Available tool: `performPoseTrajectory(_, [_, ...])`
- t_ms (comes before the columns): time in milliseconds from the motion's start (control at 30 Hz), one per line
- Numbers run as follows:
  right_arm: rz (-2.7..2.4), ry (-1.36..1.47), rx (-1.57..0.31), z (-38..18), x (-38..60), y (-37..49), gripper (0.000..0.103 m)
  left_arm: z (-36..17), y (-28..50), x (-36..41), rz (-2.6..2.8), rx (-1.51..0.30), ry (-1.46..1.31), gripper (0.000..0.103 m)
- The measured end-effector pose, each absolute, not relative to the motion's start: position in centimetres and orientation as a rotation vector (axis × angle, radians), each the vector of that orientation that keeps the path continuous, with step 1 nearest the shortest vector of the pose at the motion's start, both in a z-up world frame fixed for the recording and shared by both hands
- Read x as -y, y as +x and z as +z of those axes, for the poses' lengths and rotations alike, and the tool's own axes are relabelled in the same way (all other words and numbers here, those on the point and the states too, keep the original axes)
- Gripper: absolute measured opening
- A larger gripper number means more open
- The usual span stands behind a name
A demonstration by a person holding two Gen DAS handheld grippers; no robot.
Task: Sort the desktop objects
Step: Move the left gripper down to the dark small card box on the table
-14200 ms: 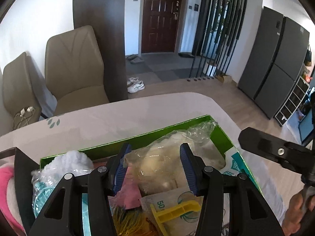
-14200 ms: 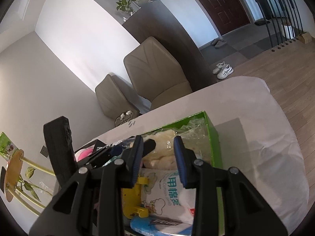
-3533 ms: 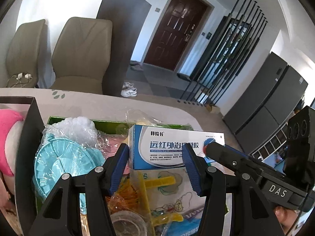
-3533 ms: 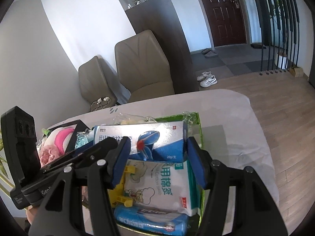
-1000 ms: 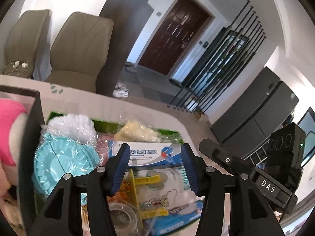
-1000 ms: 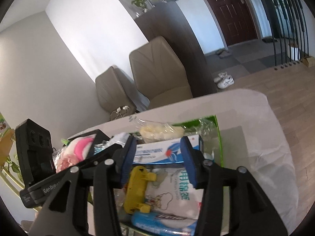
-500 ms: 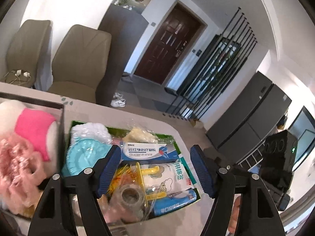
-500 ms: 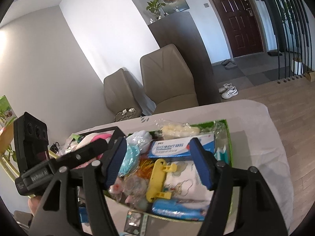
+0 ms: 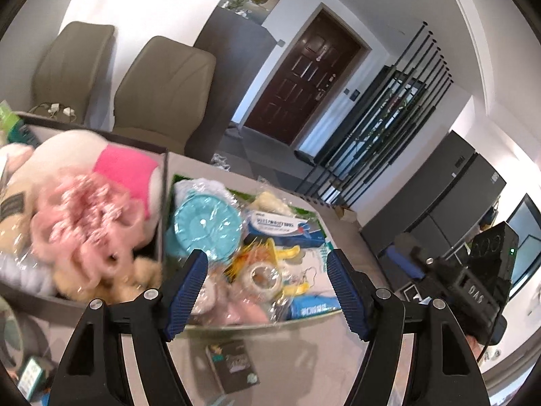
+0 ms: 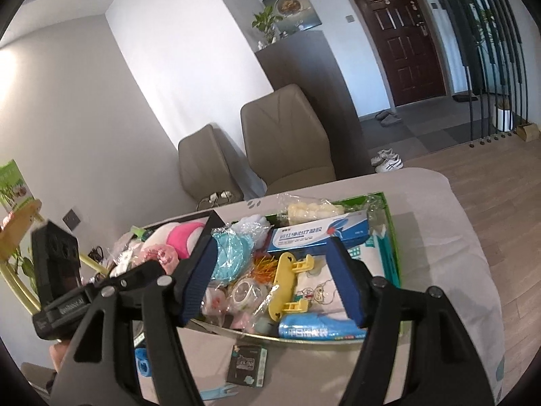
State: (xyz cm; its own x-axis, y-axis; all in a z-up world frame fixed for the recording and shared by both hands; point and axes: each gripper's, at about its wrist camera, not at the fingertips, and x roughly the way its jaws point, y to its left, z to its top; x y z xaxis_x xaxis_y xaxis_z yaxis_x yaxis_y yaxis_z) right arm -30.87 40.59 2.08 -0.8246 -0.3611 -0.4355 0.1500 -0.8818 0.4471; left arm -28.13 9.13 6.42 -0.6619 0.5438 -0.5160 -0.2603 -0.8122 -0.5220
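Observation:
A green box on the table is full of small items: a blue-and-white medicine box, a teal round item in plastic, a yellow clip, a tape roll and a blue packet. Left of it a dark box holds a pink-and-white plush toy. My left gripper and right gripper are both open and empty, held above the near edge of the green box.
A small dark packet lies on the table in front of the green box, with a light blue clip near it. Two beige chairs stand behind the table. The table edge runs along the right.
Both grippers have pulled back and up from the green box and opened wider. The medicine box now lies in the green box, free of both grippers.

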Motion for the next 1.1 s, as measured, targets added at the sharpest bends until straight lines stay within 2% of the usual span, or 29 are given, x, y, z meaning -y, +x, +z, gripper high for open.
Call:
performPoseTrajectory(533, [-2.652, 0.768, 0.609, 0.3, -38.7, -28.2, 0.066, 3.7, -25.2, -6.4, 2.461, 0.638, -1.009, 0.073])
performPoseTrajectory(767, [-2.568, 0.834, 0.594, -3.1, -36.5, -27.4, 0.066, 1.0, -23.6, -6.6, 2.436, 0.665, -1.029, 0.073])
performPoseTrajectory(1100, [-2.415, 0.978, 0.647, -8.4, -34.3, -28.0, 0.052, -3.5, -24.4, -7.2, 2.342, 0.706, -1.114, 0.073])
